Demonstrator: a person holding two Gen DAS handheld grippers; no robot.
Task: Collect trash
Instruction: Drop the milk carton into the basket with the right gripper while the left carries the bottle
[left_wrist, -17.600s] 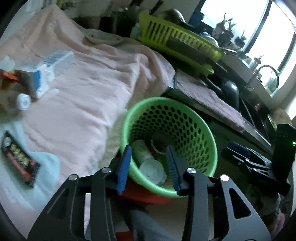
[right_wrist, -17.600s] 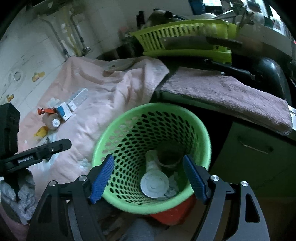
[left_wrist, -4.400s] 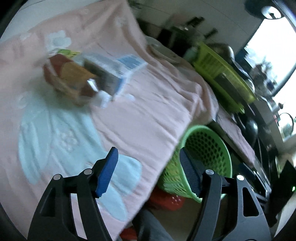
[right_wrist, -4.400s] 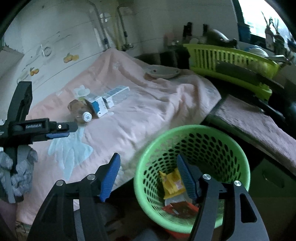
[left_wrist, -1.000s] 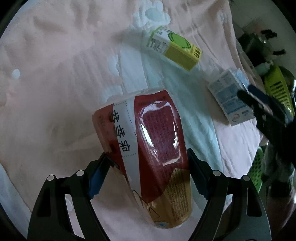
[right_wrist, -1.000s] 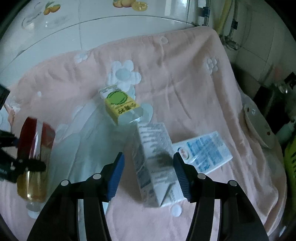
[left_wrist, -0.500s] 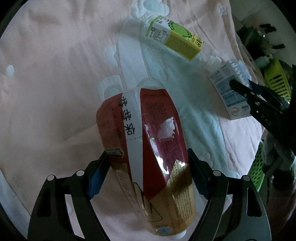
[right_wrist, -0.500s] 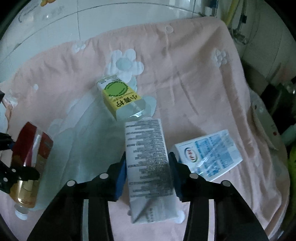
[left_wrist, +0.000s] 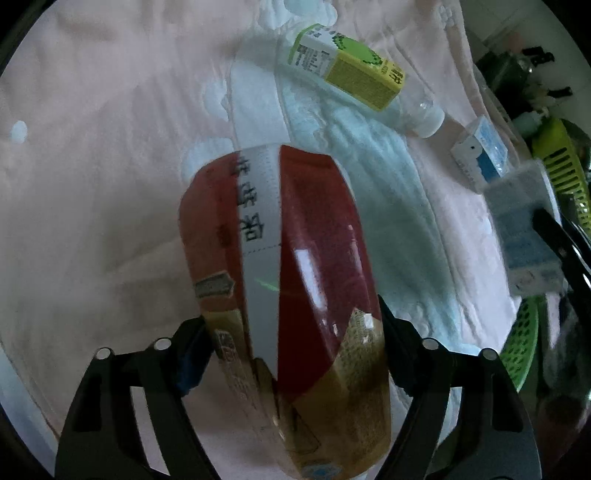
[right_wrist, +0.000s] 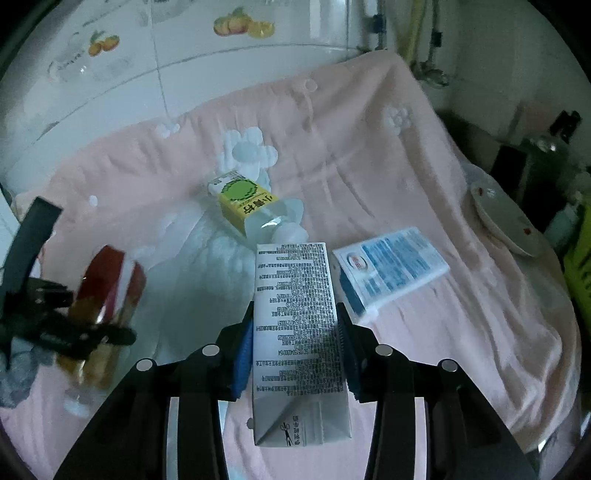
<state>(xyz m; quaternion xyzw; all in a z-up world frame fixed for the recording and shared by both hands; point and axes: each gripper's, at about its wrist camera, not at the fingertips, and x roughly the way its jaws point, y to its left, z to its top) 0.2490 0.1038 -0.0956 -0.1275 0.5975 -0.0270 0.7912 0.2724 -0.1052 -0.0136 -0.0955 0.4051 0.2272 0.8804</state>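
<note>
My left gripper (left_wrist: 291, 354) is shut on a plastic bottle with a red and gold label (left_wrist: 284, 280) and holds it above the pink blanket (left_wrist: 92, 166). The bottle also shows in the right wrist view (right_wrist: 103, 295). My right gripper (right_wrist: 295, 354) is shut on a grey-white milk carton (right_wrist: 295, 332), lifted off the blanket; the carton also shows in the left wrist view (left_wrist: 524, 236). A clear bottle with a yellow-green label (right_wrist: 247, 206) lies on the blanket beyond both grippers, also in the left wrist view (left_wrist: 351, 70). A blue and white flat box (right_wrist: 391, 266) lies to its right.
The green trash basket (left_wrist: 524, 339) shows at the right edge of the left wrist view, below the blanket's edge. A white plate (right_wrist: 506, 218) sits at the blanket's far right. A lime dish rack (left_wrist: 565, 173) stands beyond. A tiled wall (right_wrist: 184, 55) backs the blanket.
My right gripper has closed on the milk carton and lifted it off the blanket. My left gripper has raised the red-label bottle and tilted it.
</note>
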